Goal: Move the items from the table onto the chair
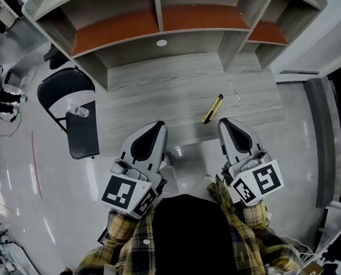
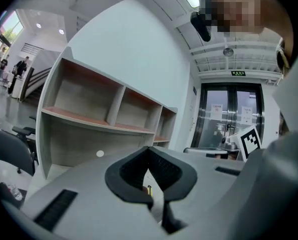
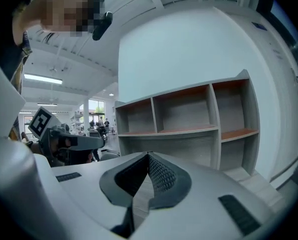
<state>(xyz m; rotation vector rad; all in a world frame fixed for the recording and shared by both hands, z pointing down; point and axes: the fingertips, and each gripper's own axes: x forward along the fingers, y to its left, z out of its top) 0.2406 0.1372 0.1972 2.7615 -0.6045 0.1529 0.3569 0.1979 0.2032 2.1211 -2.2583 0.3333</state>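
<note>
A yellow and black utility knife (image 1: 212,109) lies on the grey wooden table (image 1: 176,90), just ahead of and between my two grippers. At the left stands a black folding chair (image 1: 81,133) with a clear plastic bottle (image 1: 78,112) lying on its seat. My left gripper (image 1: 160,125) hovers over the table's near edge, shut and empty. My right gripper (image 1: 223,121) is level with it, a little right of the knife, also shut and empty. The left gripper view shows the knife (image 2: 149,189) through the gap below the closed tips, and the chair (image 2: 8,154) at far left.
A grey shelf unit (image 1: 159,22) with orange-brown boards rises along the table's back edge; a white round disc (image 1: 161,42) sits on its lower back panel. Glossy grey floor (image 1: 21,171) surrounds the chair. Glass doors (image 2: 229,114) stand to the right.
</note>
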